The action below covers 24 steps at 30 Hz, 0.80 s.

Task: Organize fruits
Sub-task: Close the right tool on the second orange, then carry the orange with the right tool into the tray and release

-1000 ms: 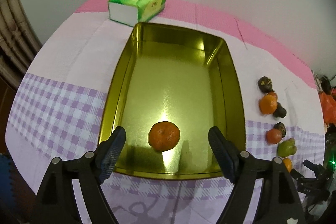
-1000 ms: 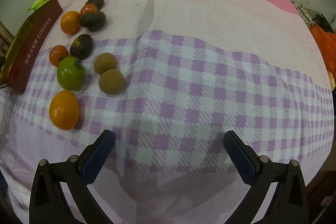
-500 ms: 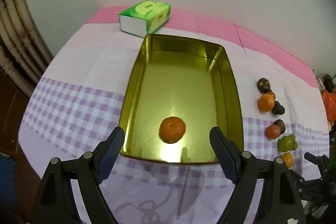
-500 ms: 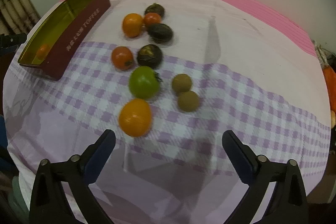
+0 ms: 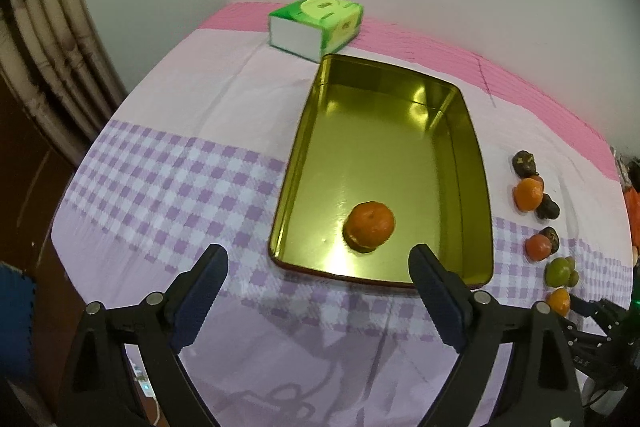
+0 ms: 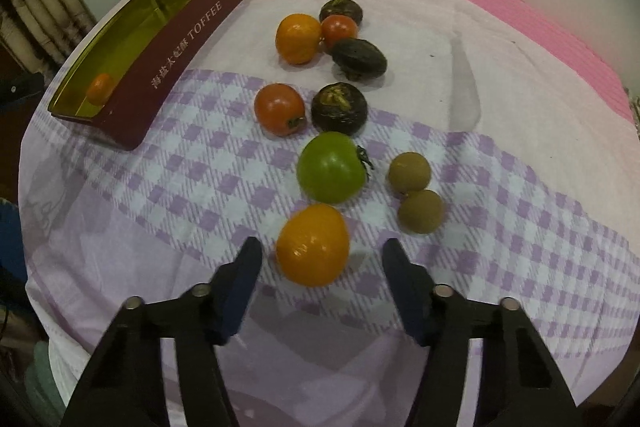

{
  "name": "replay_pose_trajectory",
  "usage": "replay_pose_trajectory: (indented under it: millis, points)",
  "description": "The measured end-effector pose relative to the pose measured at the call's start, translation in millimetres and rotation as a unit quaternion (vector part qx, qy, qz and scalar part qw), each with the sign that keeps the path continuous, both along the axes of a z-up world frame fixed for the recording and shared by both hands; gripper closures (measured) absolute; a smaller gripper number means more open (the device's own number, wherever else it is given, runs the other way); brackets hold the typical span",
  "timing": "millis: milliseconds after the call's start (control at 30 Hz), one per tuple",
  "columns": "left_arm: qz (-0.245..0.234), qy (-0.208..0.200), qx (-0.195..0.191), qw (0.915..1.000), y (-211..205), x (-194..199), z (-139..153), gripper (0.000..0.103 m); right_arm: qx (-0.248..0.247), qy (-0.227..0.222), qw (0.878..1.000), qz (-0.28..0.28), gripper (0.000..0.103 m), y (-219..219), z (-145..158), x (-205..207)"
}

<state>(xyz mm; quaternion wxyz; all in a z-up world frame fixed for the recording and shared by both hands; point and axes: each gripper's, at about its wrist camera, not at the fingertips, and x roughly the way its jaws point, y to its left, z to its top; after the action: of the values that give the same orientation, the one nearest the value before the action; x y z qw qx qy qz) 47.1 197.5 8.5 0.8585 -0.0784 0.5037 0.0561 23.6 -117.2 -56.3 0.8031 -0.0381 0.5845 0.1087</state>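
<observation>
A gold-lined tin (image 5: pixel 304 147) with maroon outer walls (image 6: pixel 188 39) holds one orange mandarin (image 5: pixel 369 226) near its front edge. My left gripper (image 5: pixel 318 267) is open and empty, just in front of the tin. My right gripper (image 6: pixel 322 259) is open around the near side of an orange fruit (image 6: pixel 313 245) on the cloth, not touching it. Behind it lie a green tomato (image 6: pixel 332 167), two brown round fruits (image 6: pixel 409 171), a red tomato (image 6: pixel 279 108), dark fruits (image 6: pixel 339 103) and another orange (image 6: pixel 298 38).
A green tissue pack (image 5: pixel 316 27) lies behind the tin by the wall. The table carries a white, purple-checked and pink cloth (image 5: pixel 180 187). Its left edge drops off beside a radiator-like ribbed surface (image 5: pixel 44 39). The fruit row also shows in the left wrist view (image 5: pixel 536 223).
My left gripper has drawn back and up from the tin, leaving the mandarin inside. My right gripper has swung left and closed in on the near orange fruit, its jaws narrowing somewhat.
</observation>
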Motion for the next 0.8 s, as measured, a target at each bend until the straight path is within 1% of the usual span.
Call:
replay_pose_trajectory:
  millis: [100, 267, 433, 600, 800]
  points:
    - [0.01, 0.004, -0.005, 0.9999, 5, -2, -3, 0.01, -0.006, 0.004, 1.0, 0.005, 0.054, 4, -4, 0]
    - [0.017, 0.009, -0.009, 0.9998, 9, 0, -4, 0.009, -0.008, 0.003, 1.0, 0.01, 0.065, 14, -8, 6]
    - [0.02, 0.011, -0.008, 0.9997, 9, 1, -6, 0.004, 0.0, 0.007, 1.0, 0.013, 0.066, 16, -8, 4]
    - [0.025, 0.012, -0.012, 0.9995, 12, 1, -7, 0.004, 0.006, 0.004, 1.0, 0.017, 0.067, 7, 3, 7]
    - [0.049, 0.005, -0.02, 0.9986, 27, -3, -3, 0.003, 0.006, -0.02, 0.999, 0.032, 0.067, 12, 31, 15]
